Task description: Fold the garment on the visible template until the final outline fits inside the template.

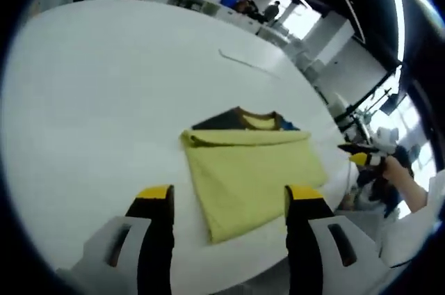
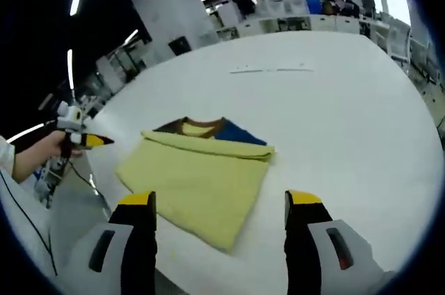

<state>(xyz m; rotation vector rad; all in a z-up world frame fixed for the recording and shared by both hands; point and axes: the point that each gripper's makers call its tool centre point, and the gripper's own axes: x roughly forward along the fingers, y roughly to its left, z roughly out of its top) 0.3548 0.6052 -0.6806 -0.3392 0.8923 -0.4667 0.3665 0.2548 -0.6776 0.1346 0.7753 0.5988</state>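
A folded yellow garment [image 1: 252,170] lies on the white table [image 1: 104,100], its dark collar with brown and blue trim [image 1: 245,118] peeking out at the far edge. My left gripper [image 1: 231,194] hovers open just short of the garment's near edge, holding nothing. In the right gripper view the same yellow garment [image 2: 198,180] lies ahead, collar [image 2: 208,128] at its far side. My right gripper [image 2: 217,201] stands open over the garment's near corner, empty. The right gripper [image 1: 365,157], held by a hand, appears at the right of the left gripper view; the left gripper [image 2: 80,138] appears at the left of the right gripper view.
A faint thin line [image 1: 243,62] marks the table beyond the garment, also the line [image 2: 271,69] in the right gripper view. Desks, screens and people [image 1: 268,10] fill the room behind. The table's curved near edge [image 2: 104,204] runs close to the garment.
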